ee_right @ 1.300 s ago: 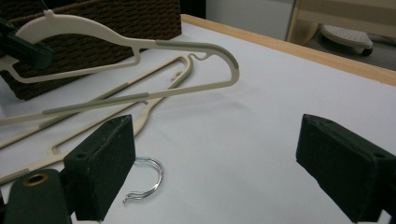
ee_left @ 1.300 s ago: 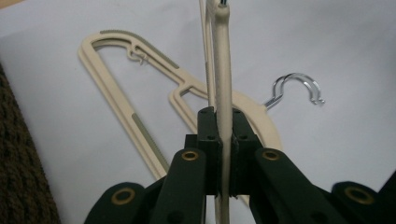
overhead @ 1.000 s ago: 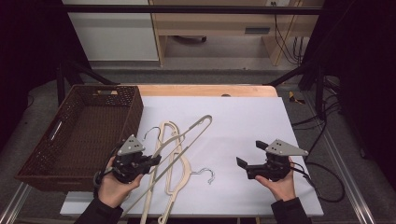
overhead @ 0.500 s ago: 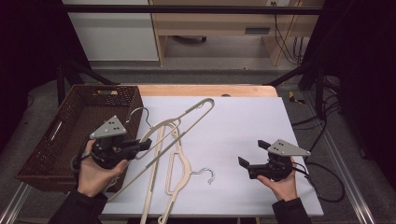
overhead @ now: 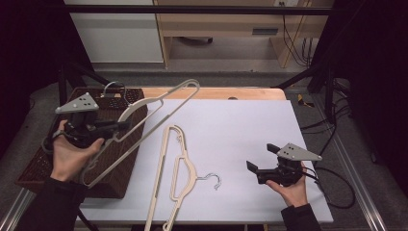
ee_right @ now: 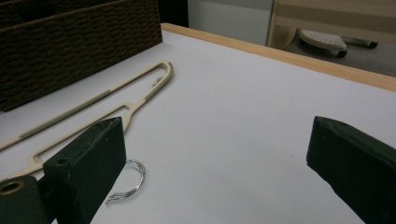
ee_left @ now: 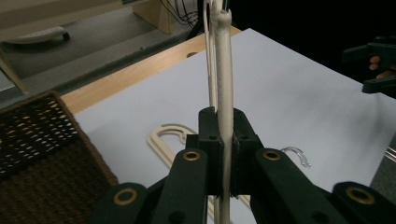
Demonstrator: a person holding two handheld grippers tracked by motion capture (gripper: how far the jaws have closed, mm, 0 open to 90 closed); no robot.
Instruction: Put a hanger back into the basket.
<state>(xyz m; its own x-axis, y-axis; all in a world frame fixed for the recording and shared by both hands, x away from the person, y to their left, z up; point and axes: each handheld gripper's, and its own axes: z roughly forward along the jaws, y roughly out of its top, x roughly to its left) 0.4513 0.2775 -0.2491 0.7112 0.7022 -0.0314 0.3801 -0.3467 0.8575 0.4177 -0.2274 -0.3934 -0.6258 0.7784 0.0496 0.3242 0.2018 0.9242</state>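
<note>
Hangers were what you had in hand: your left claw [overhead: 115, 127] was clamped on the bar of a cream plastic hanger [overhead: 159, 98], lifted off the table [overhead: 250, 120] and tilted over the near right corner of the brown wicker basket [overhead: 36, 166] at the left. In the left gripper view its pads pinched the hanger's thin bar upright between them. A second cream hanger [overhead: 178, 168] lay flat on the white table near its middle, just right of the basket, its metal hook [overhead: 214, 179] pointing right. Your right claw [overhead: 260, 161] rested low at the near right of the table, well apart from that hanger, jaws spread wide with nothing between them.
</note>
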